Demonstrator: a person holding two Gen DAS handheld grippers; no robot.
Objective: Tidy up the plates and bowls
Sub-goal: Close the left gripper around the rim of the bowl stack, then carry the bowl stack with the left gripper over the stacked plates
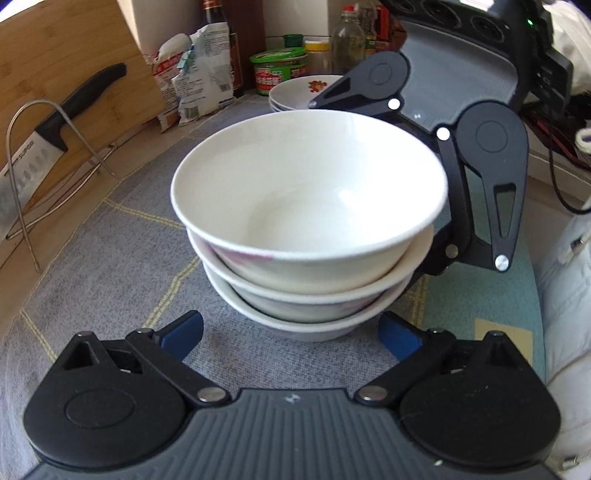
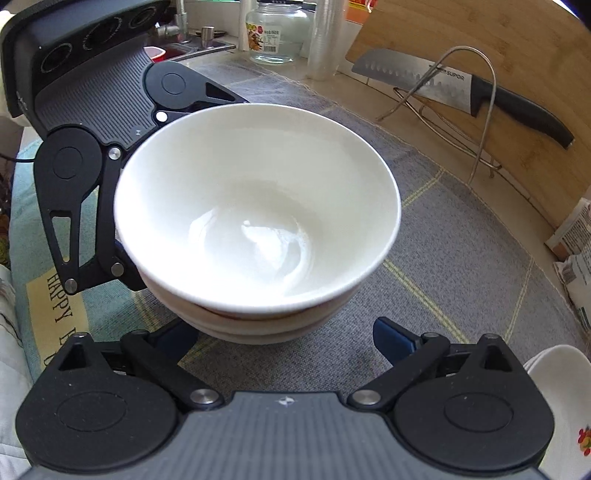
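Observation:
Three white bowls point(image 1: 310, 192) stand nested in one stack on a grey checked mat point(image 1: 129, 258). My left gripper point(image 1: 291, 334) is open, its blue pads either side of the bottom bowl's foot on the near side and not pressing it. From the opposite side my right gripper point(image 2: 286, 338) also stands open around the same bowl stack point(image 2: 258, 206), its left pad partly hidden by the lowest bowl. The black linkage point(image 1: 491, 166) of the right gripper shows behind the stack. A pile of white plates point(image 1: 303, 88) with a red flower print sits beyond, and the same plate pile point(image 2: 561, 387) shows at bottom right.
A black-handled cleaver point(image 2: 461, 88) rests on a wire rack point(image 2: 476, 122) against a bamboo board point(image 2: 517, 48). Sauce bottles, a green-lidded tub point(image 1: 280, 70) and food packets point(image 1: 199, 77) line the back. A glass jar point(image 2: 277, 33) and a sink lie farther off.

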